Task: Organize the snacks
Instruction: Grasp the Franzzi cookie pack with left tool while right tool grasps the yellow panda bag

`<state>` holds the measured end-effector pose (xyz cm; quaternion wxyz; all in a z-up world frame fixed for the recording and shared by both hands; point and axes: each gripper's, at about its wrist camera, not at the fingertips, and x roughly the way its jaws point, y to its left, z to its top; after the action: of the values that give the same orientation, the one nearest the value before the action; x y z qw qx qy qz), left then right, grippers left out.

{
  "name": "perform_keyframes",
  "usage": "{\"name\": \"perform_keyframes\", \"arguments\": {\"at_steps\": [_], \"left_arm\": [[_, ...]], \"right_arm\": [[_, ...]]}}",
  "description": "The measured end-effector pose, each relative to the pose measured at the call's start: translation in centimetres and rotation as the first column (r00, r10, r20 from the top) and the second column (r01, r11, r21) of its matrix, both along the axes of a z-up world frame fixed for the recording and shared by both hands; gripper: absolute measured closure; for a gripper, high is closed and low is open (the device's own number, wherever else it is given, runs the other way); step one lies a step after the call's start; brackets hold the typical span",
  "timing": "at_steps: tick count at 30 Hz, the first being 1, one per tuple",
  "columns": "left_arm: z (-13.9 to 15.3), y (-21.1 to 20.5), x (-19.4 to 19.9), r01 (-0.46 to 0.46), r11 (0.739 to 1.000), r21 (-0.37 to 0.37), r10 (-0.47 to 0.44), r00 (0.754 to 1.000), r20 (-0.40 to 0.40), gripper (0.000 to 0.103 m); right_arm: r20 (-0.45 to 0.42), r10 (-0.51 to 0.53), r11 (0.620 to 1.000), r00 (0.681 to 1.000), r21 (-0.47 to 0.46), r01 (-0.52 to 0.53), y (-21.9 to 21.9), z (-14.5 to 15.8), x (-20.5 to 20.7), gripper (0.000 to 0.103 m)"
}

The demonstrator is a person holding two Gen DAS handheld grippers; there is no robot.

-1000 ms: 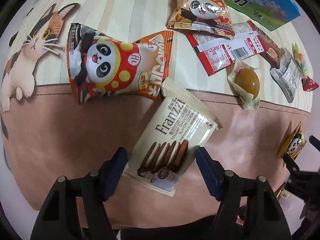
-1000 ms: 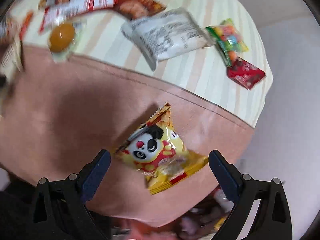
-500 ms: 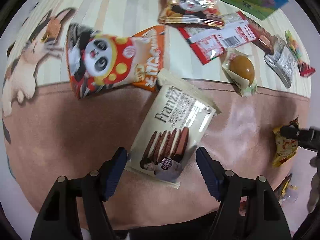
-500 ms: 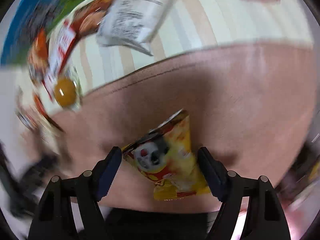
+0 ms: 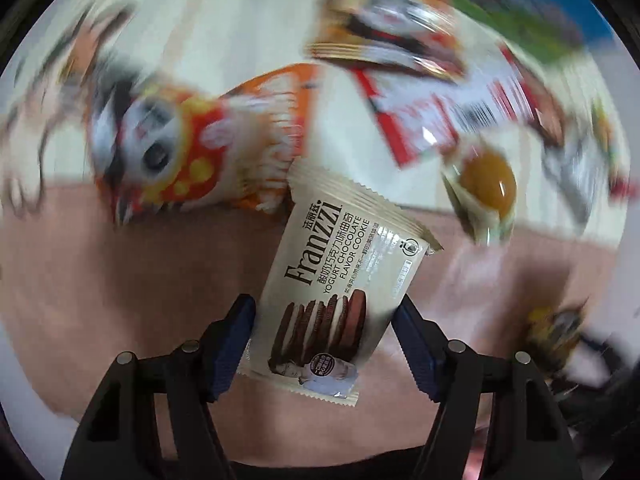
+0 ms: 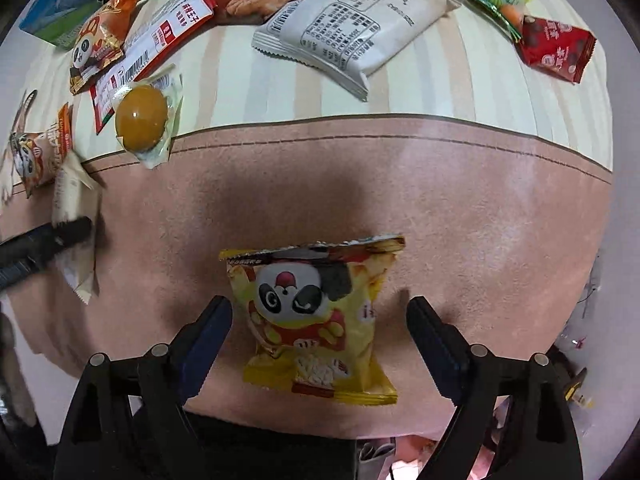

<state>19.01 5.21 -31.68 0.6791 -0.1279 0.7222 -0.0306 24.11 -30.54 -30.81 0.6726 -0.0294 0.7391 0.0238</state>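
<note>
In the left wrist view, the left gripper [image 5: 322, 336] is closing its blue pads on both side edges of the cream Franzzi cookie packet [image 5: 334, 288], which is lying over the pink part of the mat [image 5: 120, 280]; everything farther off is smearing into blur. In the right wrist view, the right gripper [image 6: 318, 338] is standing wide apart around the yellow panda snack bag [image 6: 316, 320], touching neither side, with the bag resting on the near pink area.

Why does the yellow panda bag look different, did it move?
Yes. The yellow panda bag turned: its torn top now faces the striped cloth squarely, between the open right claw, instead of lying slanted.
</note>
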Motion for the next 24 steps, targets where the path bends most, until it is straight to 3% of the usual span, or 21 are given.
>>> {"name": "perform_keyframes", "arguments": {"at_steps": [2,4,6,9,11,13,16,19,22,24], "left_arm": [[-0.7,1.1,0.0,-0.043,0.998,-0.043,0.041,0.999,-0.03,0.035],[-1.3,1.5,-0.1,-0.034,0.998,-0.057,0.031,0.998,-0.051,0.035],[-2.0,1.8,0.2,0.024,0.999,-0.031,-0.026,0.998,-0.061,0.035],[-2.4,0.7,0.0,0.141,0.988,0.054,-0.139,0.989,-0.051,0.035],[-2.2,0.2,-0.2,0.171,0.98,0.106,-0.169,0.985,-0.022,0.035],[-2.0,0.2,-0.5,0.15,0.982,0.118,-0.152,0.988,0.007,0.044],[-1.6,0.2,-0.6,0.118,0.987,0.108,-0.12,0.993,0.015,0.044],[-1.4,0.7,-1.2,0.102,0.988,0.114,-0.105,0.994,0.021,0.044],[-1.8,-1.4,-0.5,0.099,0.989,0.109,-0.103,0.994,0.025,0.044],[-1.4,-1.5,-0.7,0.1,0.99,0.102,-0.104,0.994,0.033,0.045]], "right_arm": [[0.023,-0.011,1.0,1.0,-0.021,0.011,1.0,-0.3,-0.5,0.013],[0.034,-0.045,0.999,0.998,-0.021,0.046,1.2,-0.8,-1.1,0.023],[0.037,-0.072,0.997,0.997,-0.019,0.073,1.3,-3.1,-0.8,0.029],[0.039,-0.09,0.996,0.995,-0.011,0.091,1.1,-3.5,-1.2,0.034],[0.03,-0.102,0.995,0.994,0.013,0.102,1.1,-3.7,-1.2,0.034],[0.016,-0.11,0.994,0.994,0.03,0.109,0.3,-3.9,-1.4,0.034],[-0.009,-0.156,0.984,0.988,0.082,0.157,-1.5,-4.4,-0.9,0.033],[-0.001,-0.138,0.989,0.99,0.053,0.137,-1.8,-5.0,-1.0,0.034],[0.035,-0.114,0.993,0.993,-0.001,0.115,-0.9,-5.7,-1.7,0.041],[0.059,-0.129,0.992,0.99,0.011,0.129,-0.7,-5.5,-2.0,0.046]]}}
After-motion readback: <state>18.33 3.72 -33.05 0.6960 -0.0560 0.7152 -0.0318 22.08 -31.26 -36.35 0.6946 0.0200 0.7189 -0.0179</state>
